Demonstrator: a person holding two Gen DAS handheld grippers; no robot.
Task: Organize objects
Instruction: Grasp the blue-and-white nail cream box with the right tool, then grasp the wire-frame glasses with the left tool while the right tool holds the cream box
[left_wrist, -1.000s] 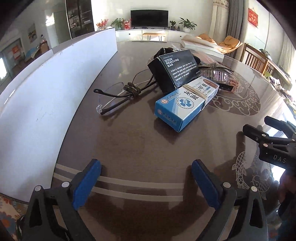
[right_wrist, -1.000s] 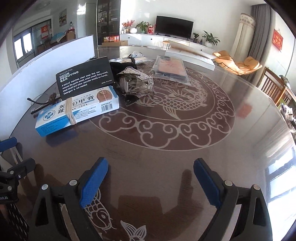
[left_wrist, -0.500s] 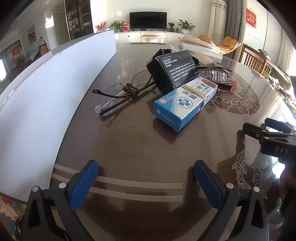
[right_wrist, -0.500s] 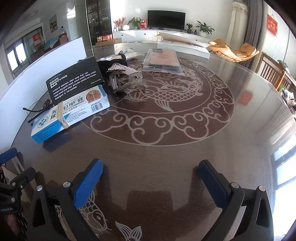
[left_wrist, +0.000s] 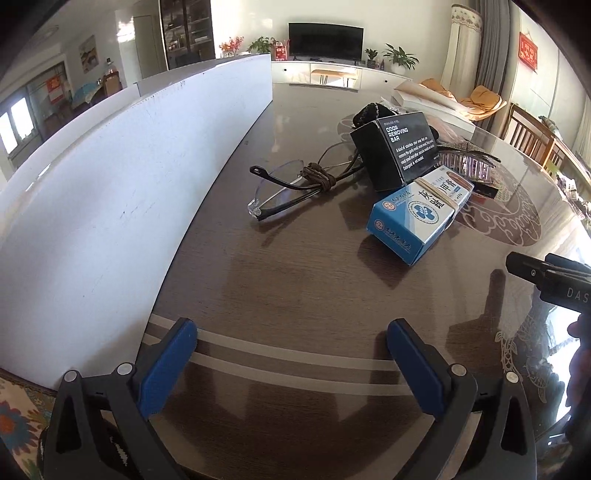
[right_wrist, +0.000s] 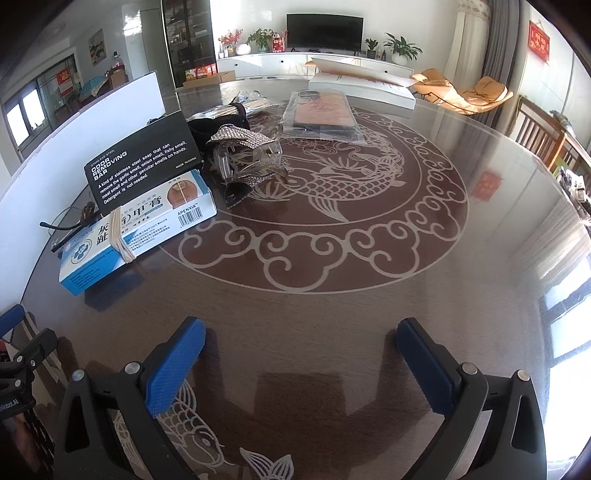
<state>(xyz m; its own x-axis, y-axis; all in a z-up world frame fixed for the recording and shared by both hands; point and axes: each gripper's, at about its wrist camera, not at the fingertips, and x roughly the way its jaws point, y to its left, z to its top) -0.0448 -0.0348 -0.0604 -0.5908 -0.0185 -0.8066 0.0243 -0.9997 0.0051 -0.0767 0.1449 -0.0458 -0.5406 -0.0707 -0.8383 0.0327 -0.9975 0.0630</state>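
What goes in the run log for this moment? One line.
left gripper: jaws open, empty | right gripper: jaws open, empty, just widened | blue box, glasses: untouched

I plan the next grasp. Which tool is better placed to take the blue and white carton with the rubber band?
Left, probably. The left tool is open and faces the blue and white carton more directly; from the right tool the carton lies far off to the side.

The right tongs (right_wrist: 301, 363) have just been opening: their blue pads (right_wrist: 173, 365) stand wider apart than a second ago, with only bare table (right_wrist: 406, 280) between them. In the right wrist view the blue and white box (right_wrist: 136, 229) and the black box (right_wrist: 142, 166) leaning on it sit slightly higher and further left than before. In the left wrist view, the right tongs (left_wrist: 546, 275) show less at the right edge.
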